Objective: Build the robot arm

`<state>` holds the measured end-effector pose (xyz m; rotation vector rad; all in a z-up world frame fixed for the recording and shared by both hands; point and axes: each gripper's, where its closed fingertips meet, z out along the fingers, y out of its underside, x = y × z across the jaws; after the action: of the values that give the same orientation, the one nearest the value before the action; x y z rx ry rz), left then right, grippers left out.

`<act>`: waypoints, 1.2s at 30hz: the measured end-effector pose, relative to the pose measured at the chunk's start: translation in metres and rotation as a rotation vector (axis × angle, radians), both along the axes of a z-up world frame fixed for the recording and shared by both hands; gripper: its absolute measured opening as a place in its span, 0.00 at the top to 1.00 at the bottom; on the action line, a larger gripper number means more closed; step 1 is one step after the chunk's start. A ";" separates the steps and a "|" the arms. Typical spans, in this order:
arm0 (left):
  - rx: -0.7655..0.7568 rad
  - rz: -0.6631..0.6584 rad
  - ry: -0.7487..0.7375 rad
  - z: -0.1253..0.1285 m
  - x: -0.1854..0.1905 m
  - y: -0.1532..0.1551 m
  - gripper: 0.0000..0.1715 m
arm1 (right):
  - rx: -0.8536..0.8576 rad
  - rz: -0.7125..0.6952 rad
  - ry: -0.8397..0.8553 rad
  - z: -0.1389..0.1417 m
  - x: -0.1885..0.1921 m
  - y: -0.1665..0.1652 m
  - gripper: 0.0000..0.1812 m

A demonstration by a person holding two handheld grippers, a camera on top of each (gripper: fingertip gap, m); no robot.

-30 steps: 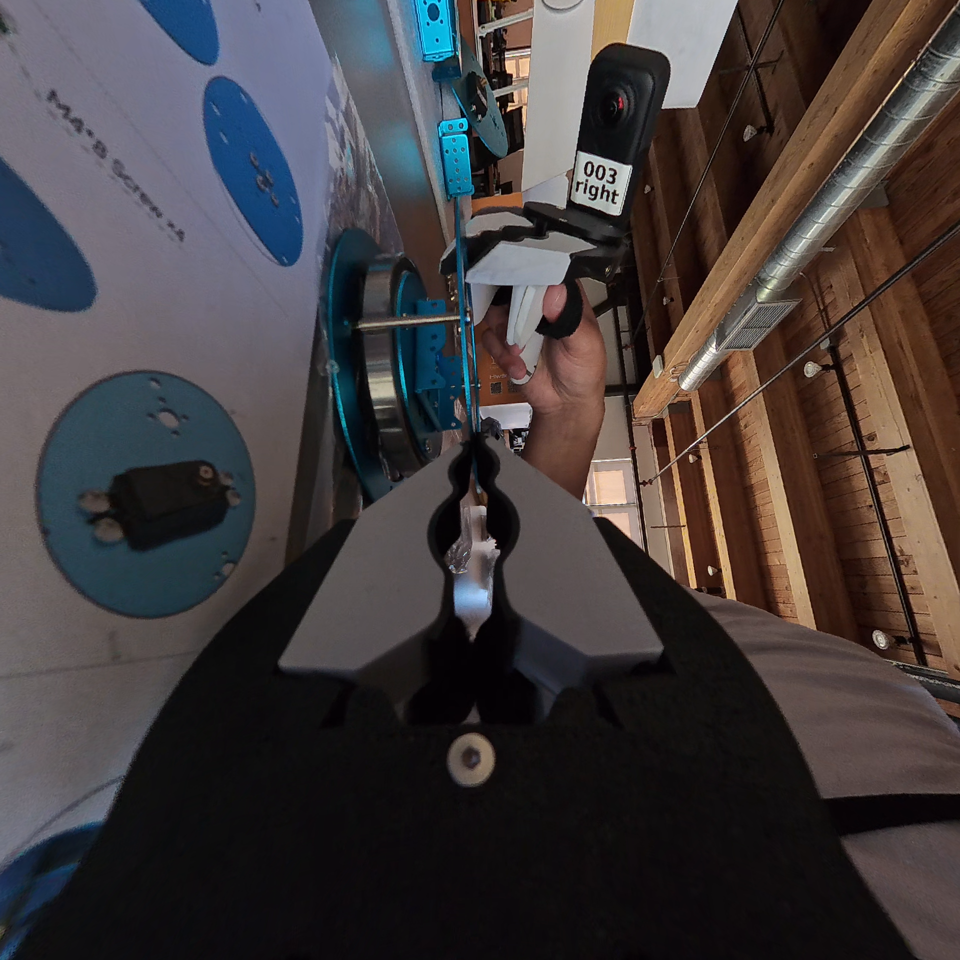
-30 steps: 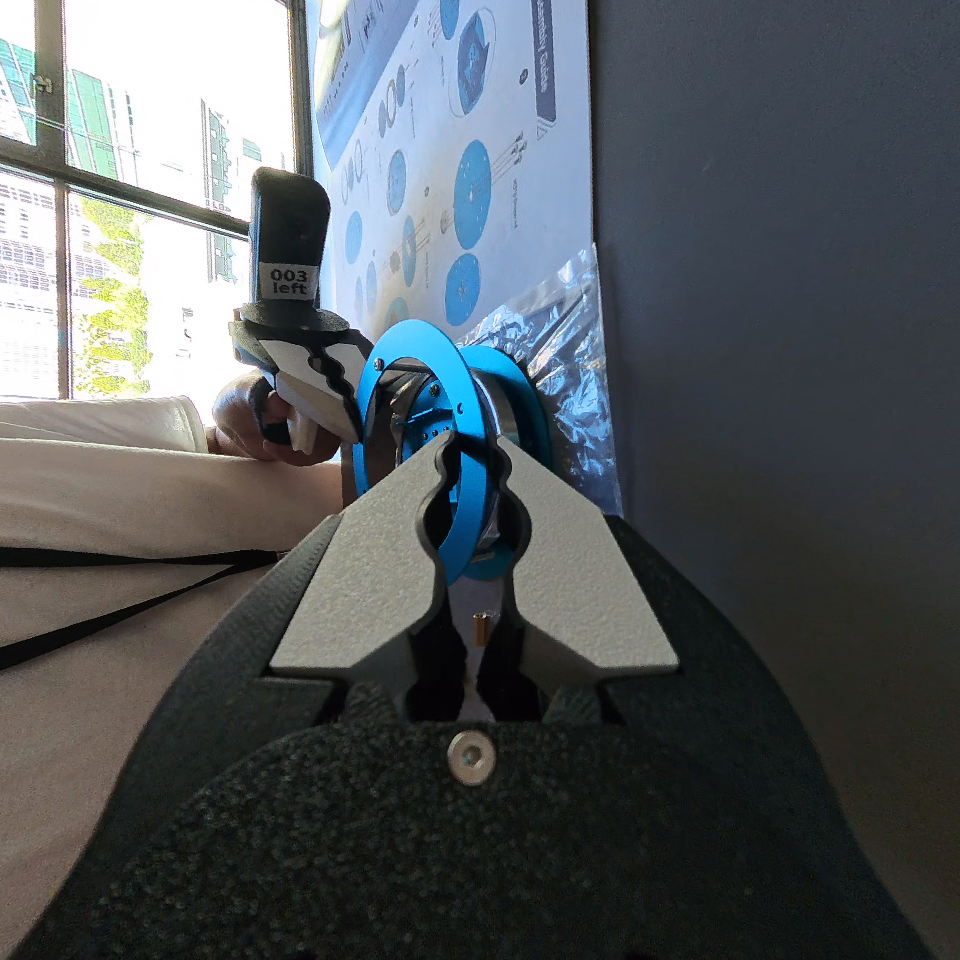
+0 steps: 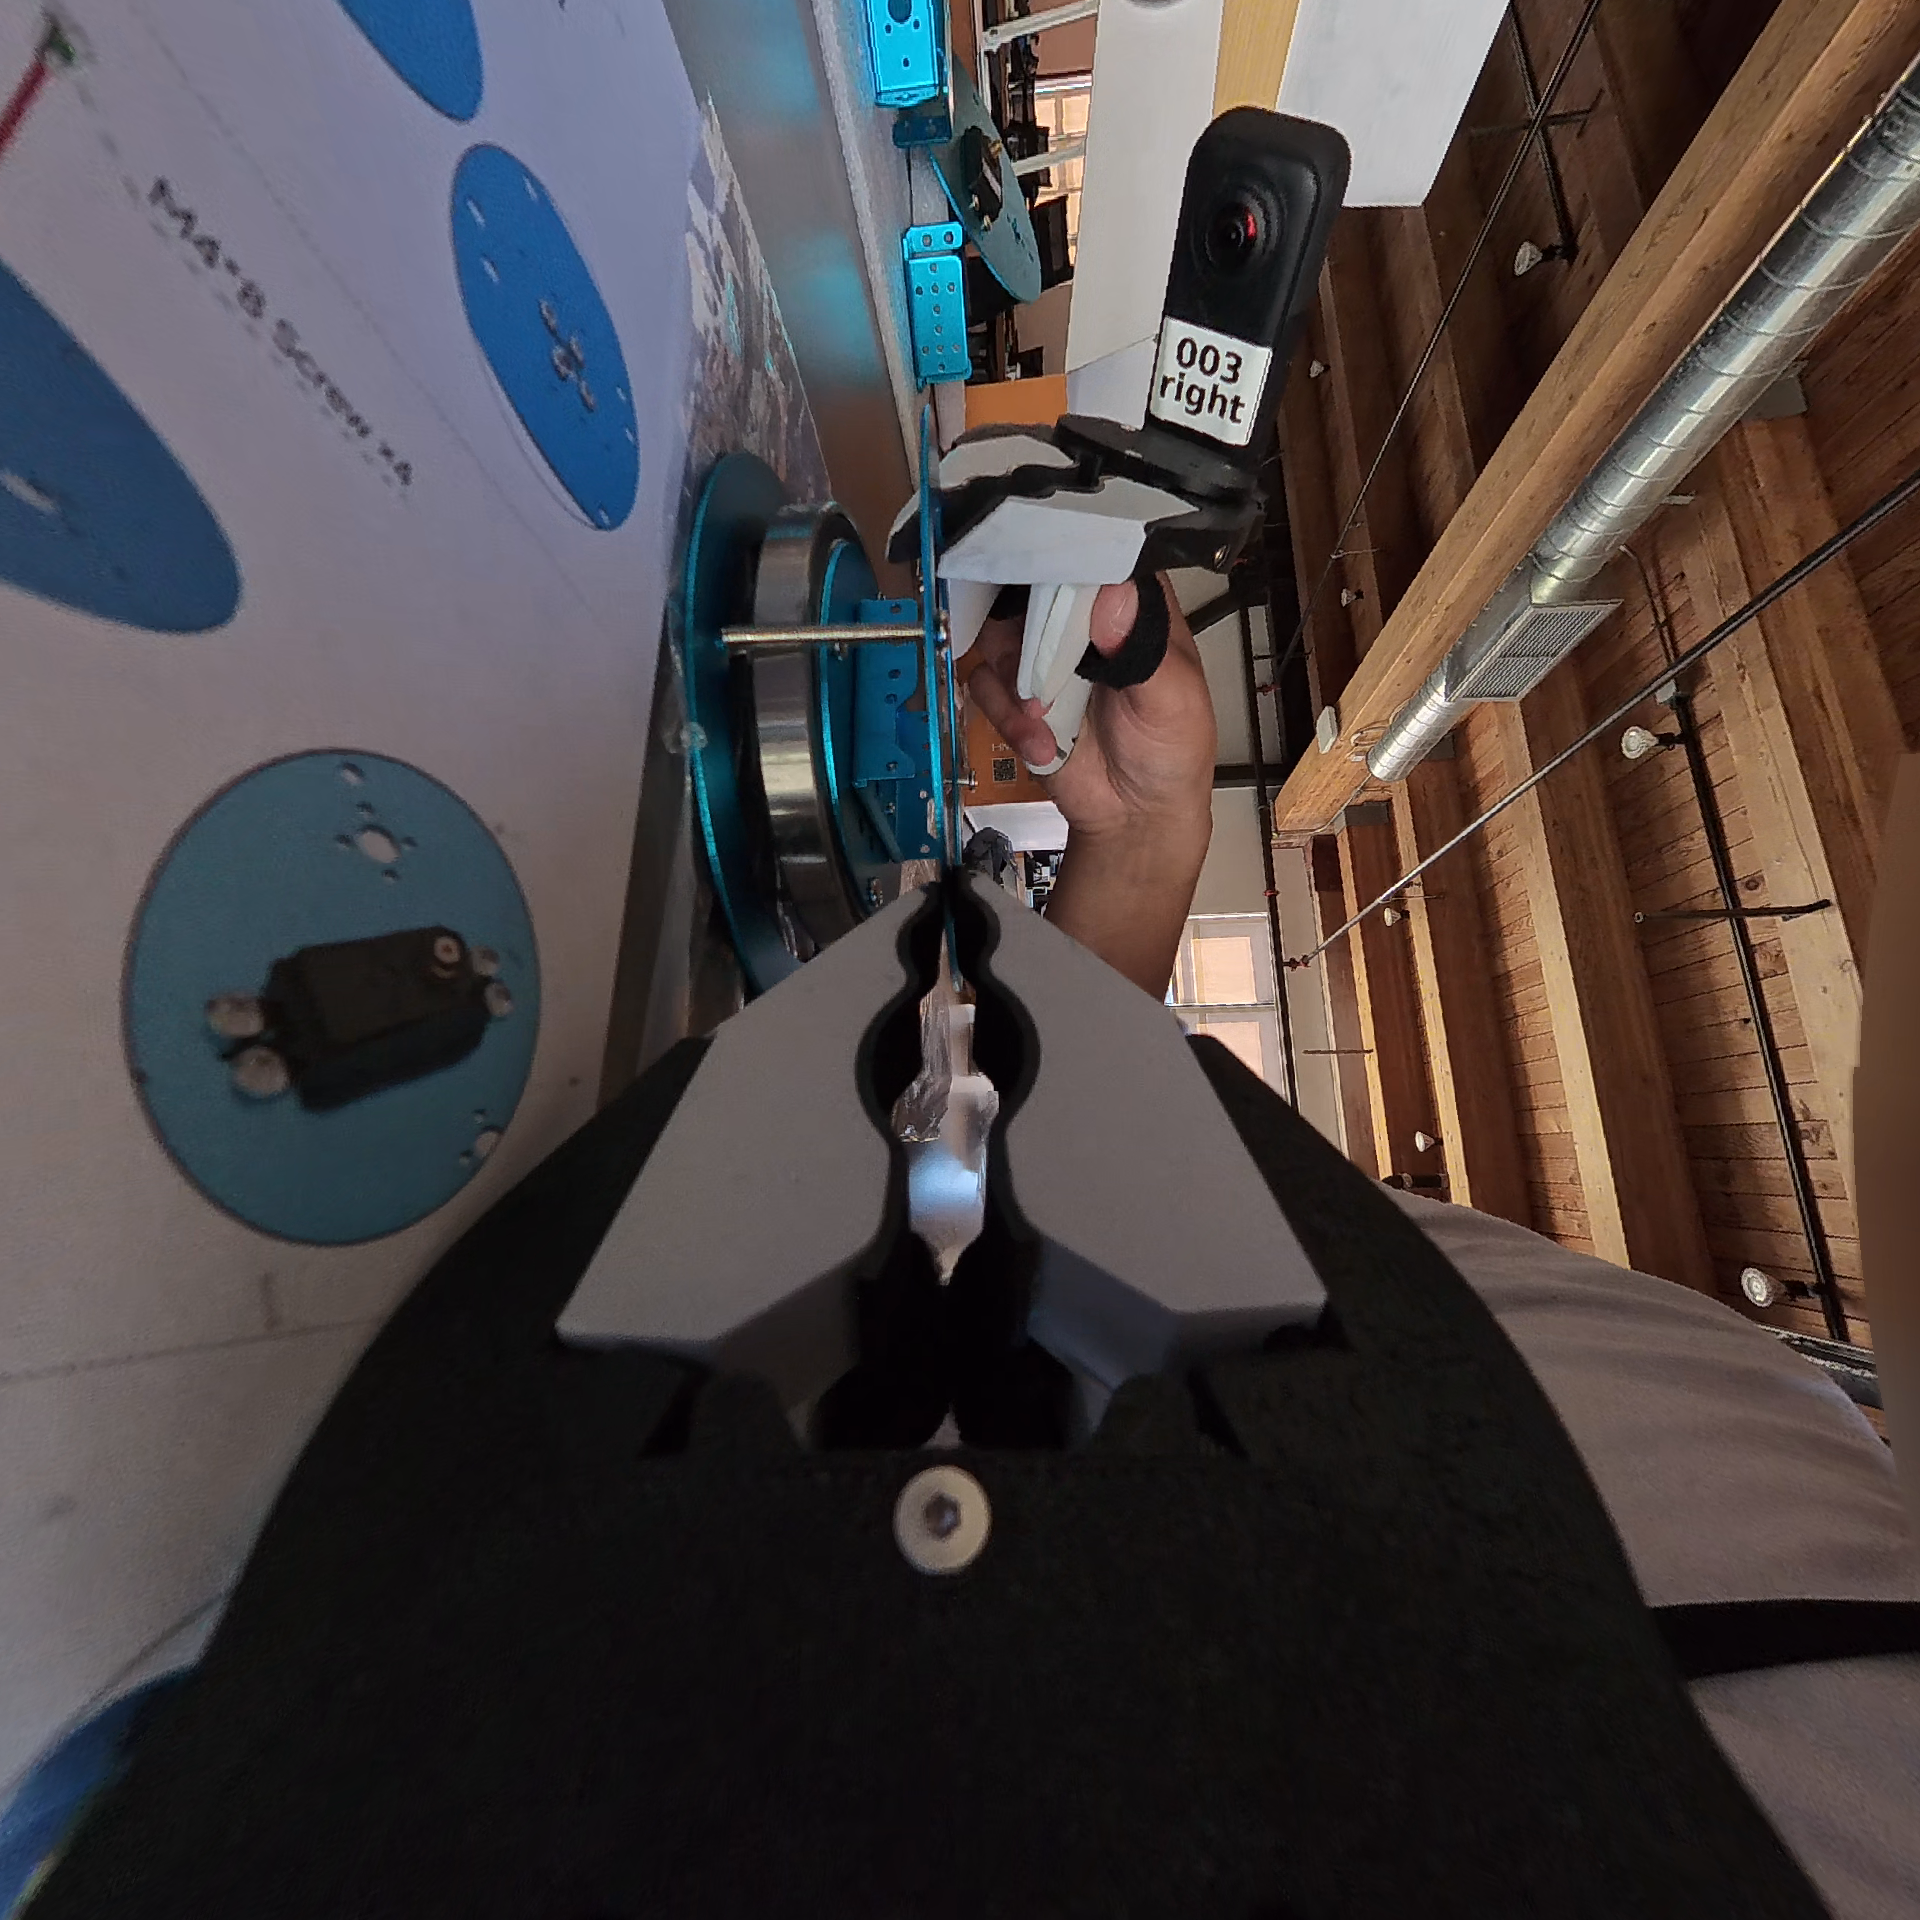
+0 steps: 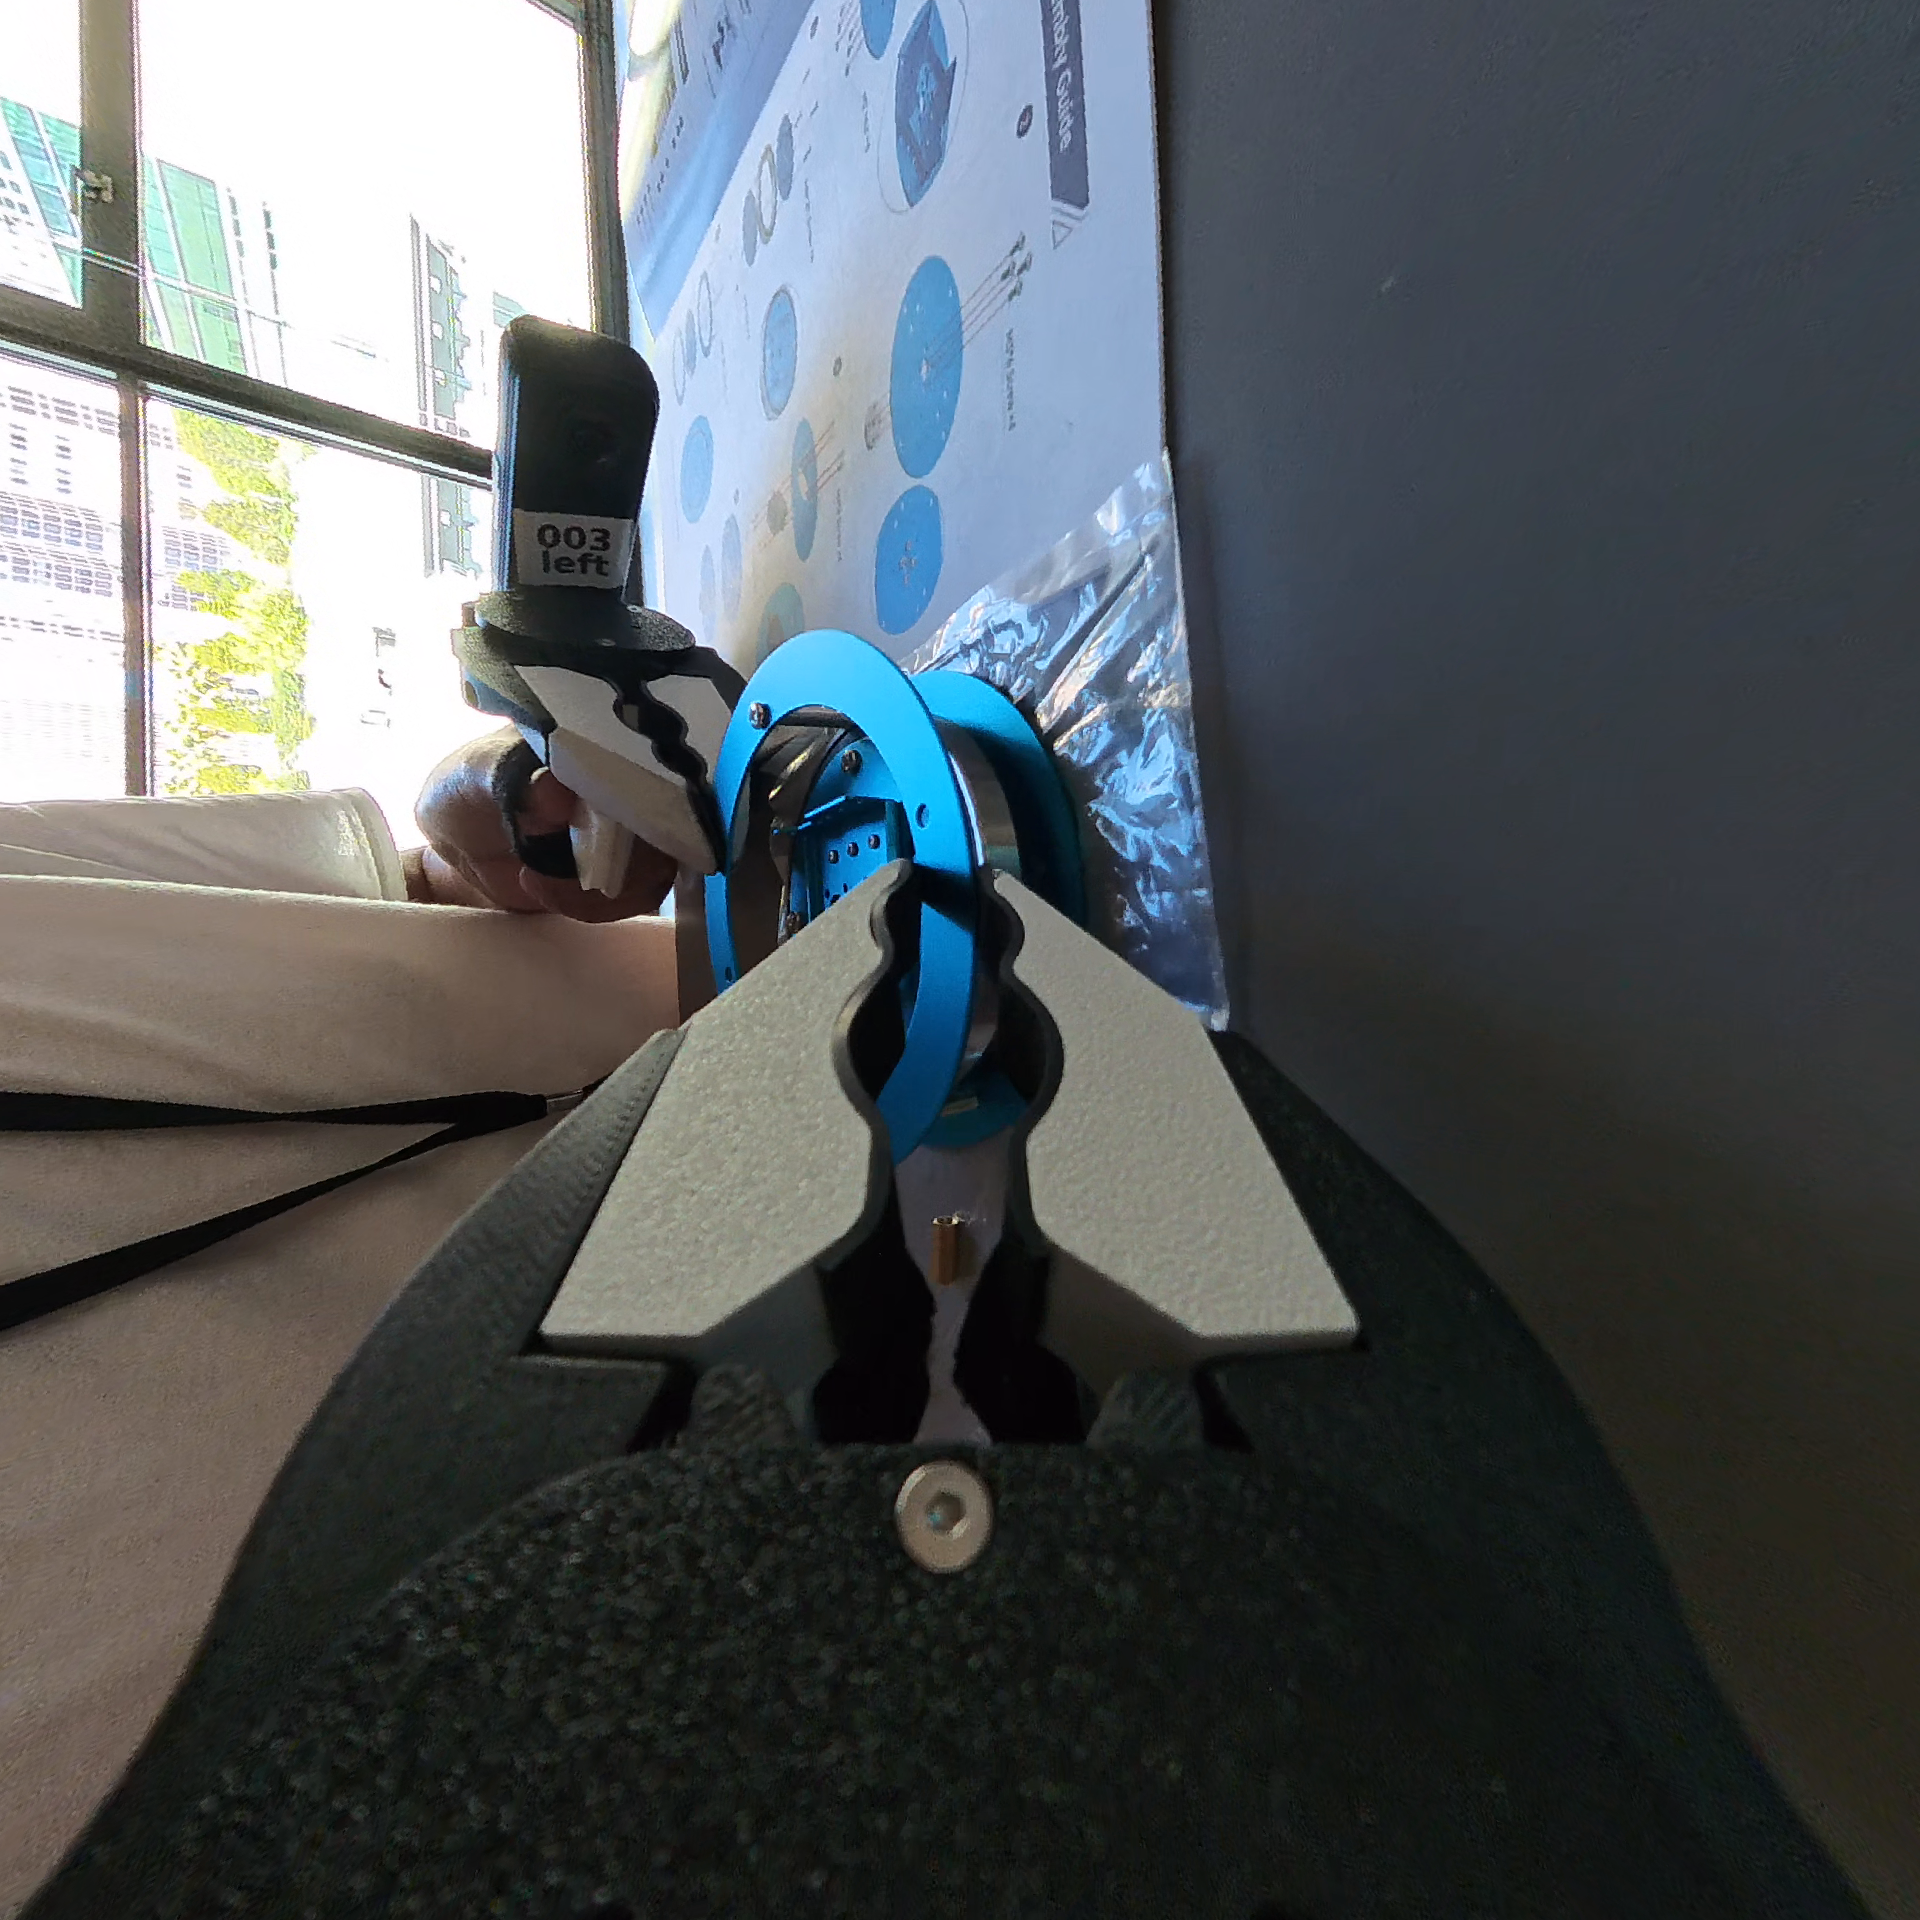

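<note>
**A:** What has the left gripper (image 3: 951, 894) got?

**B:** Its two grey fingers are pinched nearly together on the thin edge of a blue ring plate (image 3: 940, 665). The plate runs edge-on straight out from between the tips, and from the other side the same gripper (image 4: 707, 831) is seen biting the ring's rim.

**A:** And the right gripper (image 4: 951, 883)?

**B:** Its fingers stand a narrow way apart, one on each side of the same blue ring plate (image 4: 831, 862), with the band of the ring passing down between them. They look to be clamped on it. In the left wrist view the right gripper (image 3: 925, 520) sits at the farther edge of that plate, a hand (image 3: 1122, 727) around its handle.

**A:** So the two tools share one part?

**B:** Yes, each at a different place on the rim. The ring is the front of a stacked assembly: behind it are blue brackets (image 3: 883, 707), a silver bearing ring (image 3: 779, 707) and a blue base disc (image 3: 701, 665), with a metal standoff rod (image 3: 810, 636) bridging front to back.

**A:** What is around it?

**B:** The base disc is against a white printed sheet (image 3: 312, 623) showing blue discs, and a crinkled clear plastic bag (image 4: 1122, 727) lies just behind the assembly. A small brass standoff (image 4: 948, 1247) rests on the sheet, seen between the right gripper's fingers. Two loose blue brackets (image 3: 935, 301) lie farther off on the grey tabletop (image 4: 1558, 727).
</note>
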<state>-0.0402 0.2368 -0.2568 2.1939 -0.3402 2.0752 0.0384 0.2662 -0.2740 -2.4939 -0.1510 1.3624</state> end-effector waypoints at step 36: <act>0.109 -0.001 0.040 0.000 -0.007 -0.001 1.00 | 0.081 -0.023 0.132 0.000 -0.008 -0.007 0.96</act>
<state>-0.0476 0.2361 -0.2566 2.2915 -0.4616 2.0552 0.0304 0.2590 -0.2738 -2.3245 -0.1452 1.4765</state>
